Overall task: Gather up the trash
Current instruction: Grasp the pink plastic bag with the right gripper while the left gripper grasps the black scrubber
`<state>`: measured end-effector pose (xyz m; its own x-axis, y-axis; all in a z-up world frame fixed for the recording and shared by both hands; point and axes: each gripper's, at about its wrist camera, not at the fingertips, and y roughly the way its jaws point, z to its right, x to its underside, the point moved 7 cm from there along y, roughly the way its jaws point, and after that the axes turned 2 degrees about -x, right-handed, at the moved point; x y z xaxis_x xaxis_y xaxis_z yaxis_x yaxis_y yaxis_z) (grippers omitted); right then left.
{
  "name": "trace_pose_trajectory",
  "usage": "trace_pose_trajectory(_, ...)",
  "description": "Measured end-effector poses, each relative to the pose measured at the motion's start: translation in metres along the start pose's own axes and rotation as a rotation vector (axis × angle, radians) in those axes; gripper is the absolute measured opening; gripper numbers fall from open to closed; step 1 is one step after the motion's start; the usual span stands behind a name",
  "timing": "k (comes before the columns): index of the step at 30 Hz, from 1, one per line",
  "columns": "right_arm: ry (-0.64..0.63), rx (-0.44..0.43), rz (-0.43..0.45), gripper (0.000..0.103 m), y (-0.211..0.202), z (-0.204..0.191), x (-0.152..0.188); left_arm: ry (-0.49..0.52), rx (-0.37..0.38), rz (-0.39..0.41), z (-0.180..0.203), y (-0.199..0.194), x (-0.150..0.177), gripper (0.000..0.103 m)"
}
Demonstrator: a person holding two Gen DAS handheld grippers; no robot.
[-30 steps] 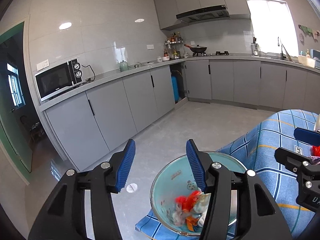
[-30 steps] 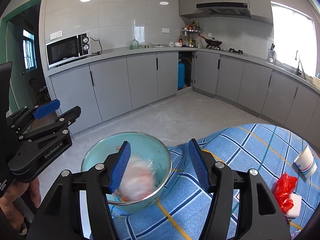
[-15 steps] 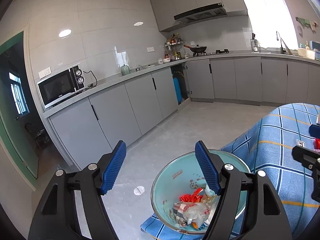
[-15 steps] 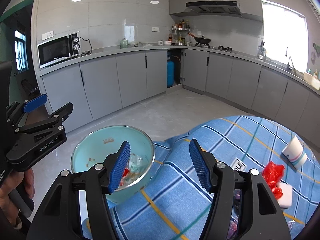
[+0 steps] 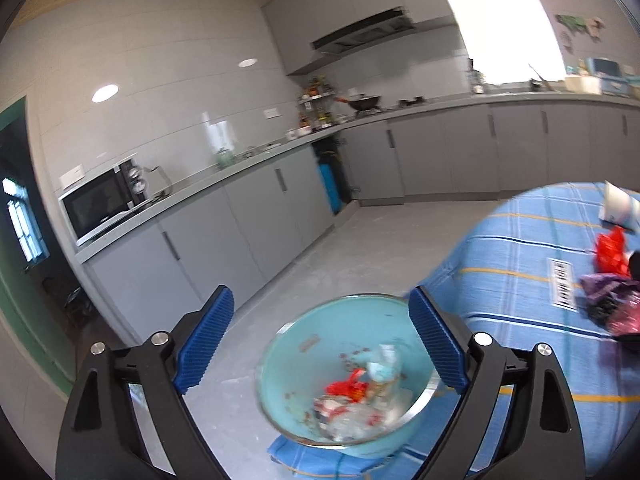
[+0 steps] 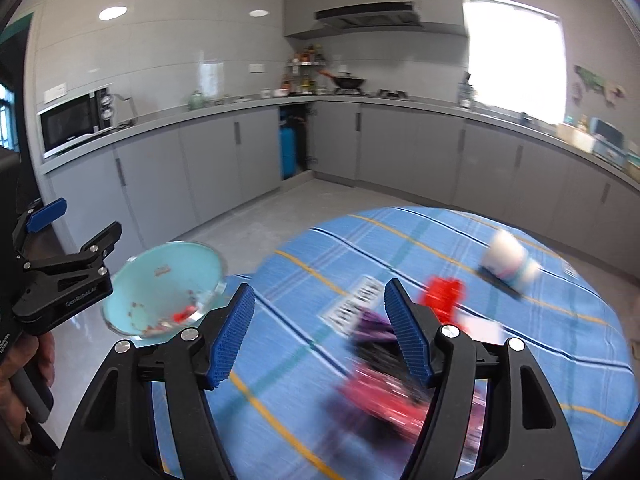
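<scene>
Trash remaining, we judge, lies nearer the right gripper (image 6: 319,334), whose 2 jaws, just widened and empty, frame the crumpled purple-and-pink plastic wrappers (image 6: 376,364) on the blue checked tablecloth (image 6: 540,340), right of the light-blue enamel bowl (image 6: 160,280).

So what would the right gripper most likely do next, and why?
Probably ease the right gripper down onto the purple and pink wrappers just ahead. Its fingers have just been opening with nothing between them, and that litter lies on the blue tablecloth, outside the teal bowl.

one bowl (image 5: 304,364), one paper cup (image 6: 508,266), one microwave (image 6: 74,122) — two grippers.
</scene>
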<state>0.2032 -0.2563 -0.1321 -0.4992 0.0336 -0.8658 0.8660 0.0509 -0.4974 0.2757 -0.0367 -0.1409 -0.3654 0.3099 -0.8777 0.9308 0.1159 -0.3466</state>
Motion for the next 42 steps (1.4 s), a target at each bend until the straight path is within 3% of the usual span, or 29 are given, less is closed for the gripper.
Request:
trace_pose_trajectory(6, 0.069, 0.111, -0.016, 0.072, -0.031, 0.061, 0.033, 0.062, 0.085, 0.013, 0.053, -0.019, 0.004, 0.092)
trace_pose_trajectory(11, 0.107, 0.131, -0.060, 0.075, -0.038, 0.085, 0.066, 0.111, 0.123, 0.016, 0.083, -0.033, 0.018, 0.097)
trace_pose_trajectory(24, 0.088, 0.055, -0.107, 0.075, -0.026, 0.067, 0.078, 0.094, 0.125, -0.019, 0.080, -0.027, 0.030, 0.097)
trace_pose_trajectory(26, 0.079, 0.046, -0.125, 0.065, -0.023, 0.063, 0.080, 0.096, 0.127, -0.021, 0.081, -0.027, 0.032, 0.097)
trace_pose_trajectory(28, 0.069, 0.047, -0.150, 0.037, -0.020, 0.061, 0.083, 0.096, 0.132, -0.020, 0.082, -0.028, 0.032, 0.097)
trace_pose_trajectory(29, 0.068, 0.044, -0.155, 0.032, -0.019, 0.060, 0.084, 0.096, 0.134, -0.016, 0.082, -0.030, 0.031, 0.097)
trace_pose_trajectory(30, 0.067, 0.032, -0.162, 0.018, -0.019, 0.058, 0.086, 0.095, 0.134, -0.012, 0.082, -0.031, 0.030, 0.097)
trace_pose_trajectory(31, 0.063, 0.026, -0.164, 0.013, -0.020, 0.057, 0.087, 0.094, 0.134, -0.010, 0.081, -0.031, 0.029, 0.097)
trace_pose_trajectory(37, 0.082, -0.010, -0.096, 0.007, -0.037, 0.053, 0.078, 0.082, 0.141, 0.006, 0.082, -0.040, 0.019, 0.097)
trace_pose_trajectory(42, 0.160, 0.043, 0.018, 0.007, -0.066, 0.081, 0.059, 0.087, 0.185, 0.037, 0.101, -0.055, 0.006, 0.097)
